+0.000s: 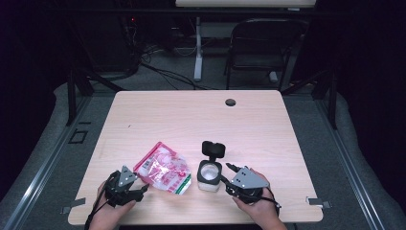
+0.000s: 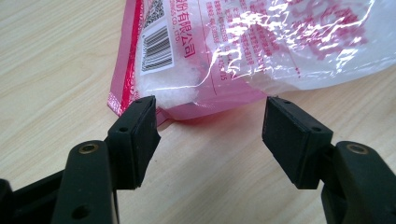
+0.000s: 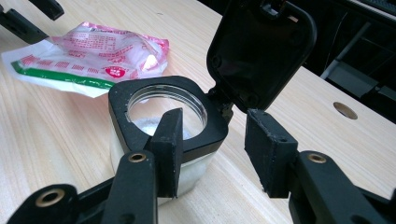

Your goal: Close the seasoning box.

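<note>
The left gripper [image 2: 210, 135], jaws spread, noses at the pink bag's [image 2: 243, 51] edge — apparently to lift it. The right gripper [image 3: 215, 154] gapes beside the open-lidded jar [image 3: 163, 121] — ready for pouring.

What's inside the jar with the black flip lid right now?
White grains part-fill the jar, seen through its open mouth and clear wall. The black collar hides how high they reach at the rim.

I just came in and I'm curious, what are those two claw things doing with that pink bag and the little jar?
A person holds a gripper in each hand at a wooden table. The left gripper is open right at the edge of a pink plastic bag of white grains, not squeezing it. The right gripper is open beside a small jar with a black rim; its flip lid stands open, and white stuff sits inside. Nothing is gripped right now.
</note>
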Demonstrator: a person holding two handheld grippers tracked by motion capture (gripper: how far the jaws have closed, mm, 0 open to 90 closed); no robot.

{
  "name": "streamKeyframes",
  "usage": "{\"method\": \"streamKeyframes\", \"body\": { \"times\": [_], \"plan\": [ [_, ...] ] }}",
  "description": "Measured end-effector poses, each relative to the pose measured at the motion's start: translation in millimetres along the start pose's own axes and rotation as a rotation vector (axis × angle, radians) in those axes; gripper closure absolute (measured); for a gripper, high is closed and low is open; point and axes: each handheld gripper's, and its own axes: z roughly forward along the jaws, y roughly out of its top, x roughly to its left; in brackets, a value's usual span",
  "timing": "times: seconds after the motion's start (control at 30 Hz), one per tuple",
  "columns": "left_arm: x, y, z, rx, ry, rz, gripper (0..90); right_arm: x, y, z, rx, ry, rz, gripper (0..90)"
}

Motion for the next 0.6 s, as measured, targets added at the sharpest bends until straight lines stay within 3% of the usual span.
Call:
{"method": "streamKeyframes", "body": {
  "times": [0.6],
  "plan": [
    [16.1, -1.8, -26.1, -0.104, 0.028, -0.077, 36.1, -3.9, -0.7, -3.0, 0.003, -0.007, 0.020, 55.4]
  ]
}}
